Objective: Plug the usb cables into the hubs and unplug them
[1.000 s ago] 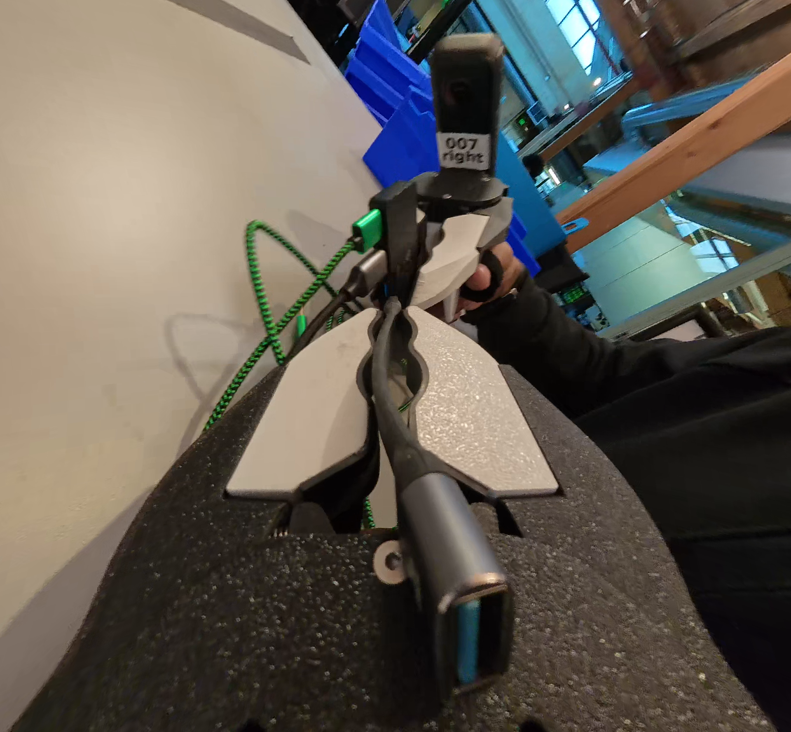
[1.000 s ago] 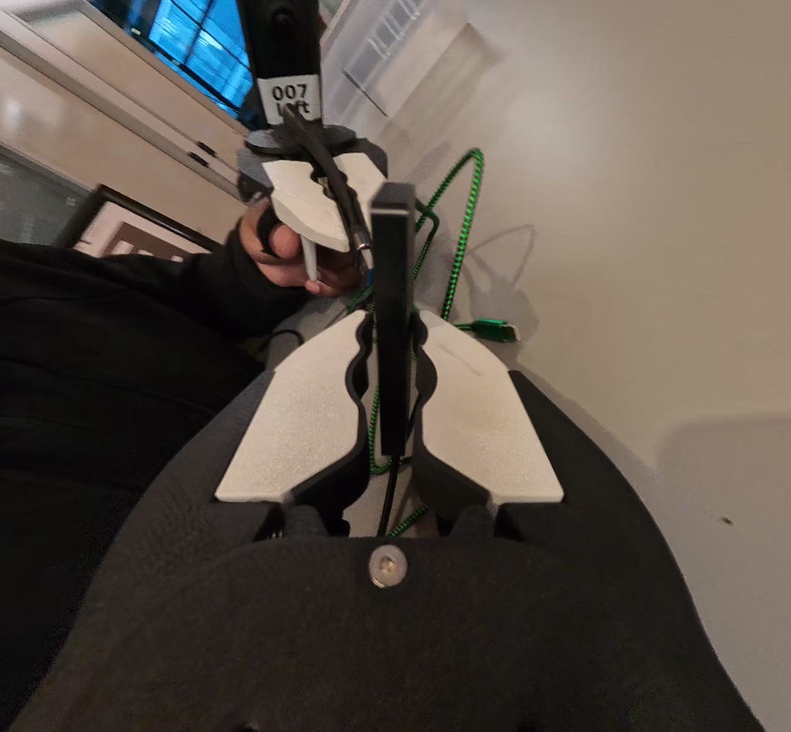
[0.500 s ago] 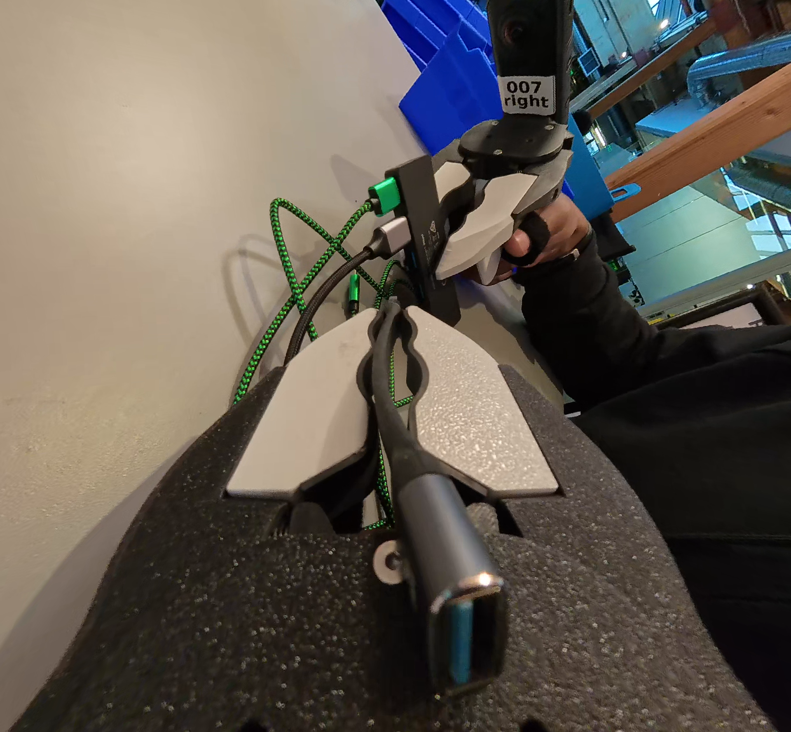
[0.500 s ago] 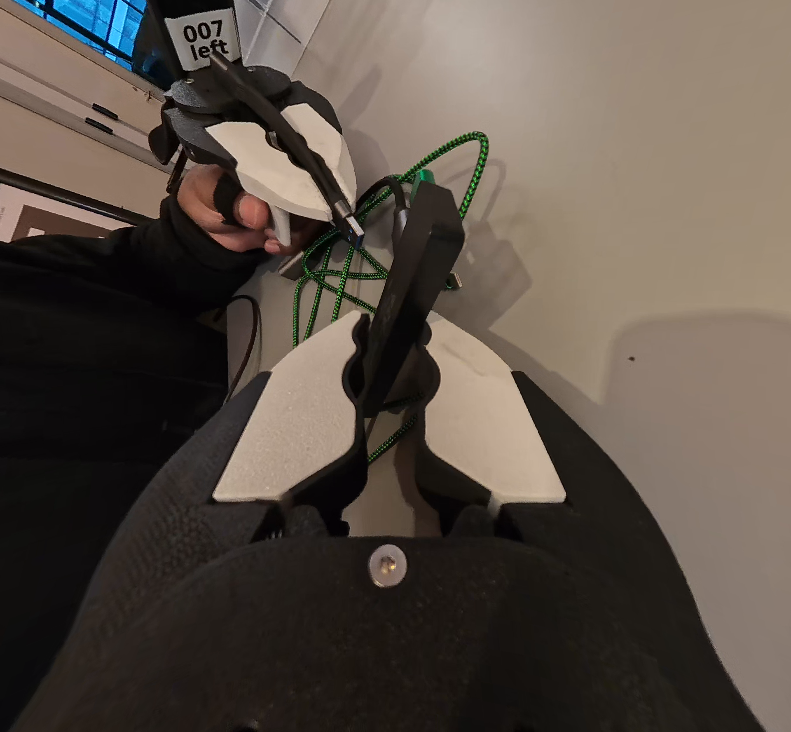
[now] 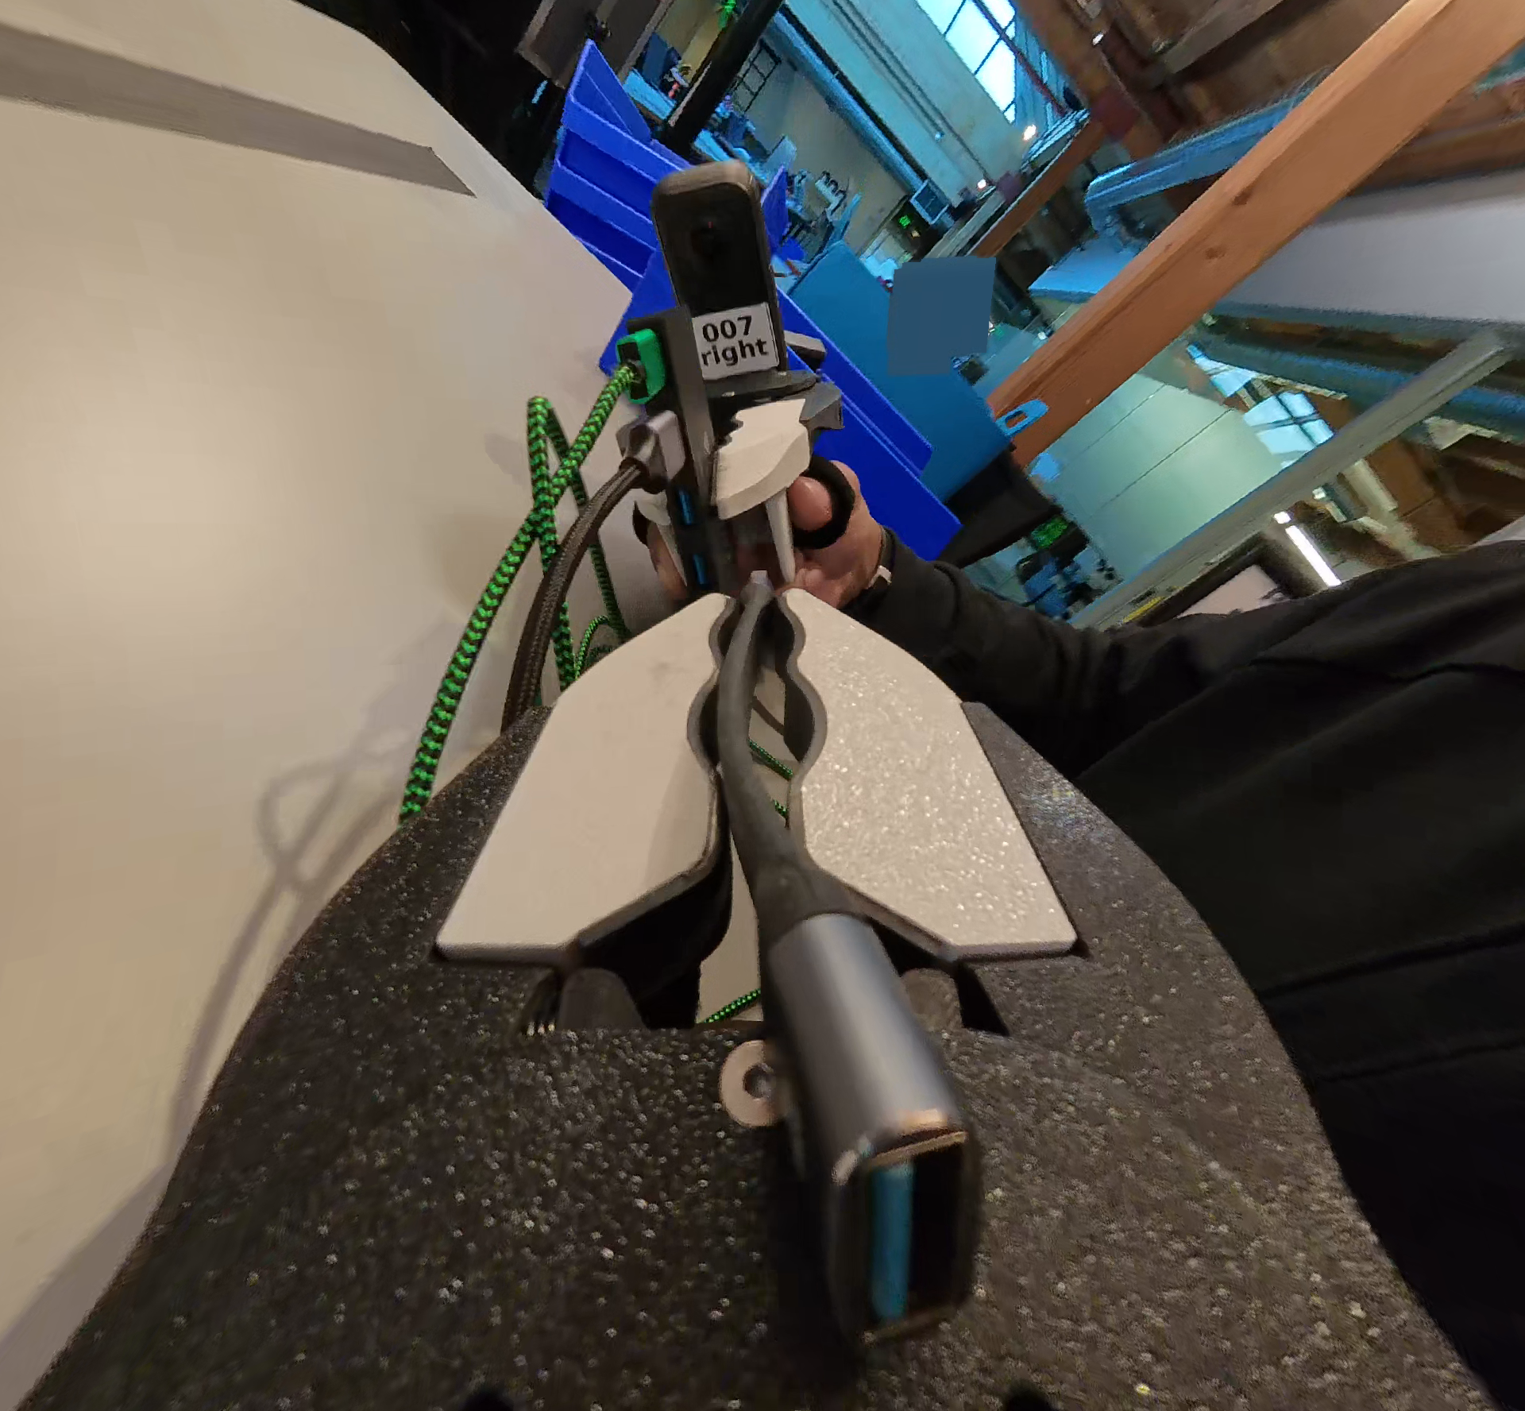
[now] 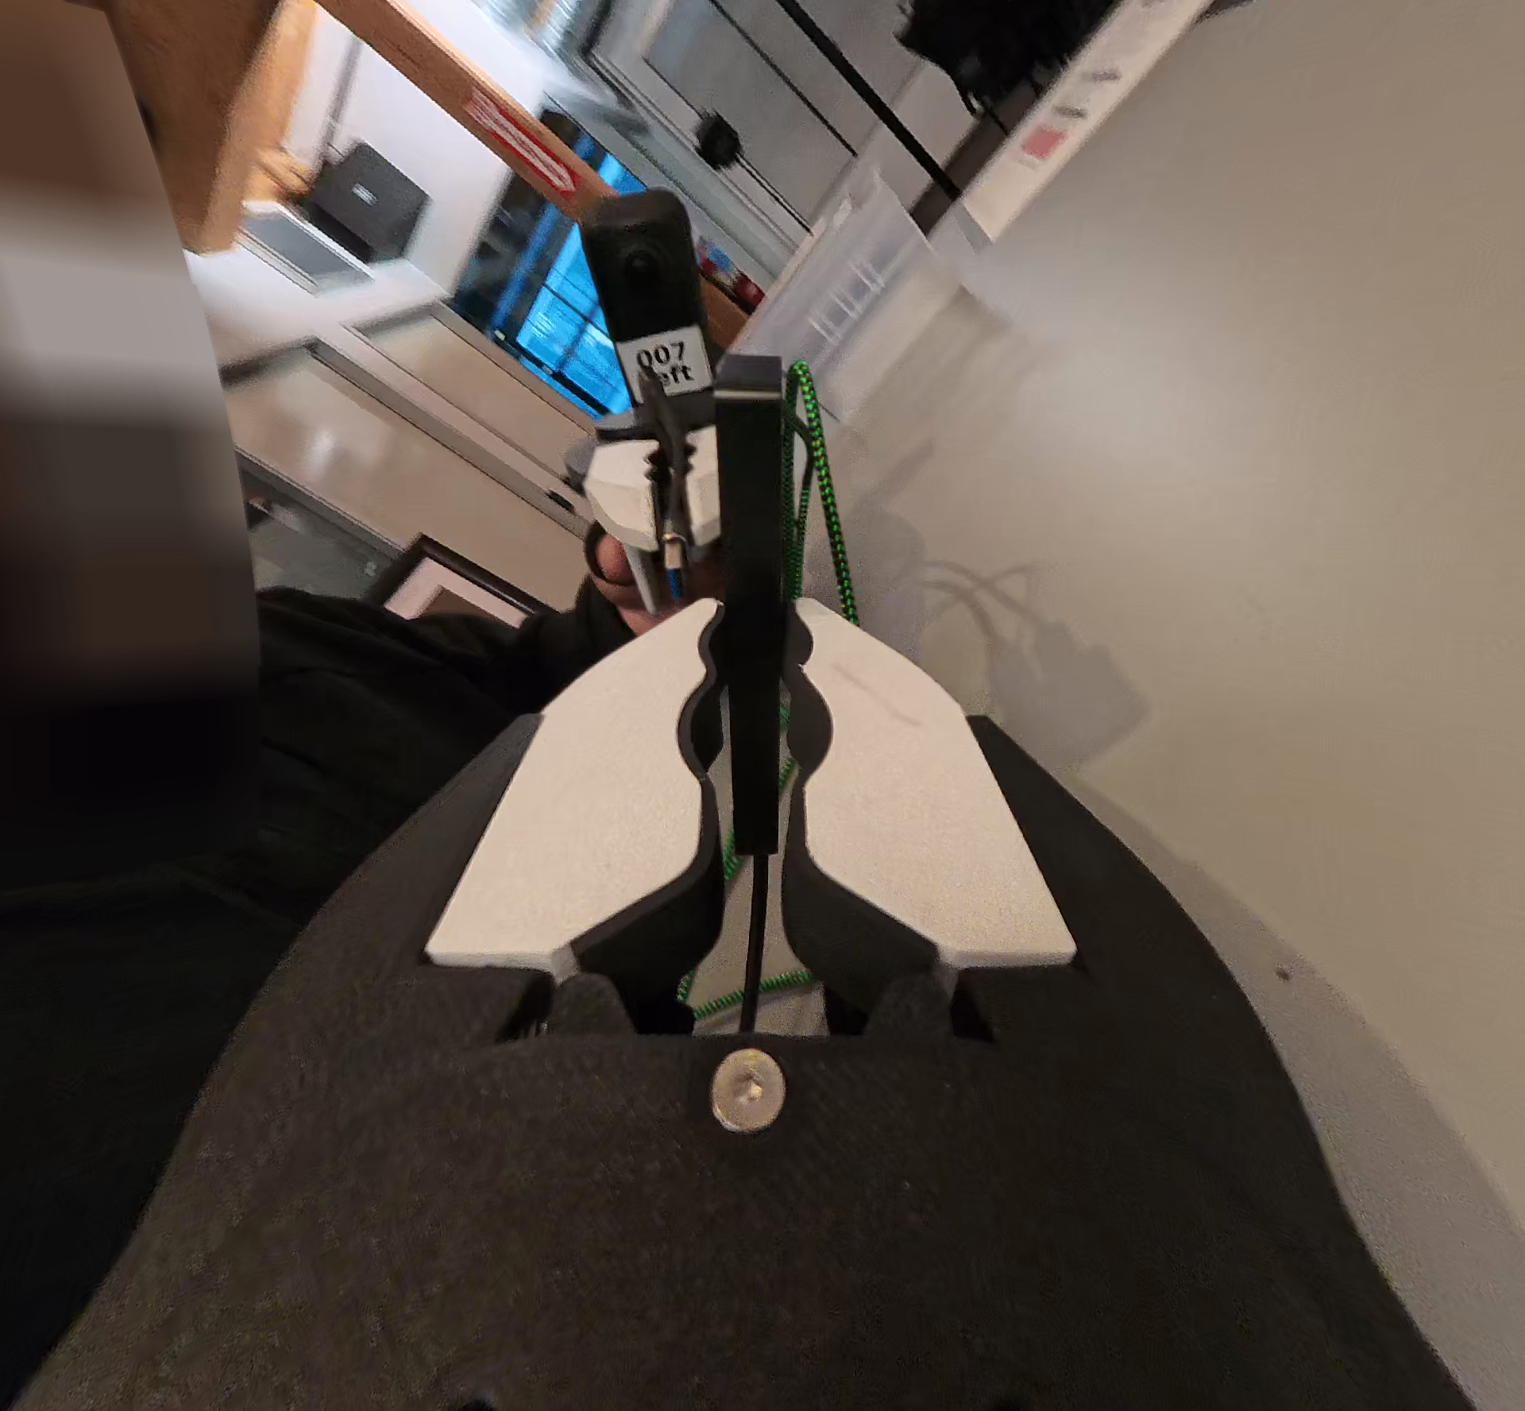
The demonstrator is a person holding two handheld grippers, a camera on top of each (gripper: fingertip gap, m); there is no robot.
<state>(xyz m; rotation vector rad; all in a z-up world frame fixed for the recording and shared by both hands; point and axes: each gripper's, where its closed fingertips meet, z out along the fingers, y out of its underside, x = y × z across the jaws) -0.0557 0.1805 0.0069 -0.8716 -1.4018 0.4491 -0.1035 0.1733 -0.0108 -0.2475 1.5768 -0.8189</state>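
Note:
My left gripper (image 5: 757,604) is shut on a black cable (image 5: 743,719). The cable's grey USB plug (image 5: 875,1107) with a blue insert sticks back toward the camera. My right gripper (image 6: 755,612) is shut on a slim black hub (image 6: 747,587), held edge-on above the table. In the left wrist view the hub (image 5: 697,463) has a green plug (image 5: 639,364) and a grey plug (image 5: 652,447) in it, with blue free ports below them. In the right wrist view the left gripper (image 6: 660,496) holds its plug (image 6: 672,546) just left of the hub.
A pale table (image 5: 206,463) lies under both grippers, with a green braided cable (image 5: 528,546) and a black braided cable (image 5: 569,571) hanging down to it. Blue bins (image 5: 866,414) stand at the table's far edge. Clear plastic bins (image 6: 858,282) stand at the other end. A person's black sleeve (image 5: 1155,711) is close. My right fingertips sit around 6 cm from my left ones.
The right gripper has swung the hub from tilted to straight and edge-on. Both grippers have tipped up away from the table. The left gripper's plug now sits right beside the hub.

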